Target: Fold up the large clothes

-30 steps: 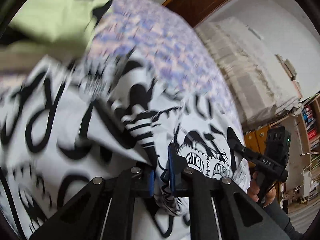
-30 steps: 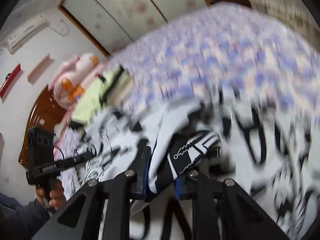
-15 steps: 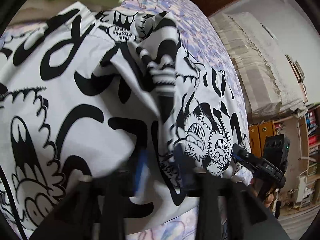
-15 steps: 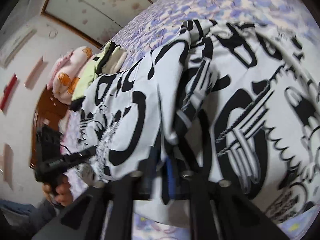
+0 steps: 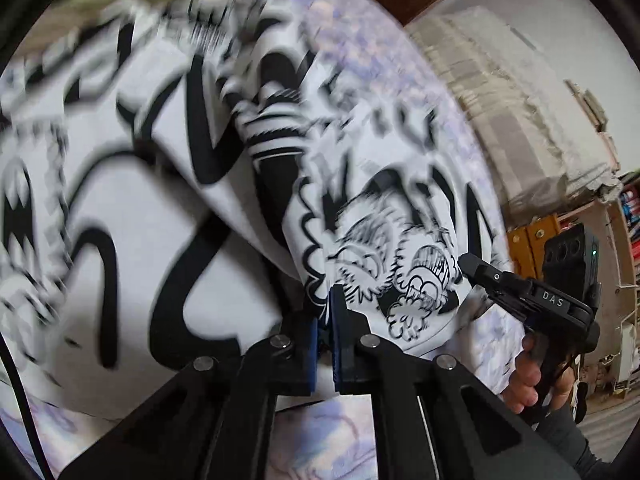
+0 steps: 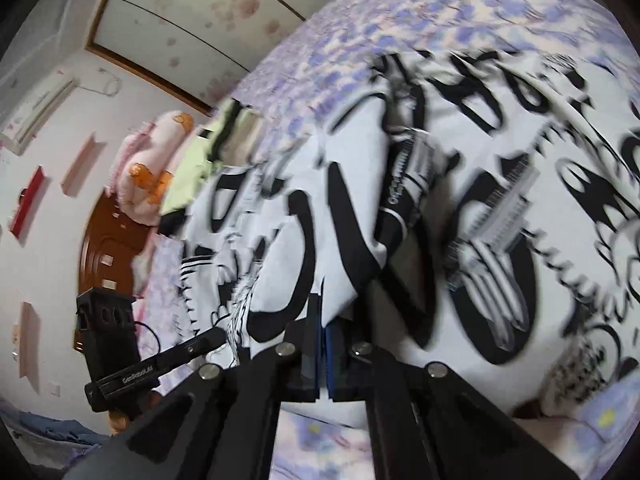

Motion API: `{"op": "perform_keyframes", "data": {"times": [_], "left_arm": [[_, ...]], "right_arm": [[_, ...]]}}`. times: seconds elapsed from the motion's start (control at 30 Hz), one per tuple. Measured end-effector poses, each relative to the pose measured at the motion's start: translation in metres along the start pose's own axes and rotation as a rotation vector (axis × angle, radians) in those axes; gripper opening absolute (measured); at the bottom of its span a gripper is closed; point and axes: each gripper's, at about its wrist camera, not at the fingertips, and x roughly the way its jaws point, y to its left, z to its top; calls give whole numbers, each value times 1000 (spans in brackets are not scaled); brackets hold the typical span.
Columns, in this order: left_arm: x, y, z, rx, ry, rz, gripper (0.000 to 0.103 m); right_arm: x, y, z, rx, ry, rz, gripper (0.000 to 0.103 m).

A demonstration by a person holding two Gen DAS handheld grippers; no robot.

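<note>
A purple floral bedspread (image 6: 400, 12), pale green cloth (image 6: 188, 176) and pink plush (image 6: 144, 168).

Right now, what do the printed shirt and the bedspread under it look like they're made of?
Shirt: soft matte knit, likely cotton; it drapes and bunches in loose folds, white with black cartoon print. Bedspread: thin woven cloth, matte, purple floral print, lying flat. Blur leaves the weave unclear.

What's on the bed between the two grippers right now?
In the left wrist view, the black-and-white printed garment spans from the left gripper to the right gripper, over the floral bedsheet; nothing else lies between.
</note>
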Motion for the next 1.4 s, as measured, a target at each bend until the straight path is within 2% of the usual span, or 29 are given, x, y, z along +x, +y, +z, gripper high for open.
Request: {"op": "perform_keyframes", "data": {"times": [0.07,0.17,0.2,0.23,0.33,0.37,0.43,0.5,0.6,0.67,0.73,0.83,0.9,0.97,1.0,1.07,1.1,1.17,1.2,1.23,1.27,1.3,1.4], "left_arm": [[10,9,-3,-44,8,-8,3],[2,5,-4,-34,-4,-4,7],[-3,1,-4,-9,-5,16,12],[-8,1,-6,13,-4,38,16],[-33,-13,-9,132,-26,162,36],[-42,-18,-11,163,-45,197,45],[-64,-25,-11,216,-97,244,48],[-78,-32,-8,244,-142,273,48],[-95,-45,5,272,-243,303,48],[-96,-52,16,285,-287,303,48],[-87,-58,34,277,-294,305,47],[-66,-69,59,265,-305,269,29],[-56,-72,74,266,-320,261,24],[-45,-72,87,265,-329,257,24],[-37,-70,94,265,-328,255,23],[-18,-59,104,248,-306,297,21],[-7,-51,109,231,-284,328,14],[10,-28,111,190,-227,382,7],[15,-17,110,168,-210,390,6],[18,-8,107,156,-203,379,5],[20,-3,103,158,-203,365,5],[20,0,99,170,-210,357,5],[20,0,93,178,-221,356,4]], "right_arm": [[17,-10,-6,14,40,-48,1],[17,3,-7,-18,22,-103,5],[15,8,-7,-36,17,-128,7],[13,16,-8,-63,21,-164,13],[1,35,-12,-146,26,-263,28],[-3,41,-14,-166,20,-290,28],[-12,49,-15,-190,3,-328,28],[-27,52,-21,-212,-33,-344,28],[-36,69,-19,-241,-88,-313,28],[-31,82,-13,-263,-94,-271,28],[-15,97,-3,-277,-99,-251,28],[11,116,12,-303,-113,-209,28],[29,123,25,-302,-114,-191,28],[45,125,35,-290,-120,-179,28],[50,124,39,-288,-123,-185,28],[64,114,49,-279,-122,-219,28],[67,108,51,-272,-119,-230,26],[68,87,57,-255,-127,-257,23],[65,78,58,-251,-150,-306,20],[60,66,58,-250,-176,-354,11],[55,52,57,-240,-186,-392,8],[53,42,56,-228,-183,-390,2],[44,14,50,-174,-175,-371,0]]}}
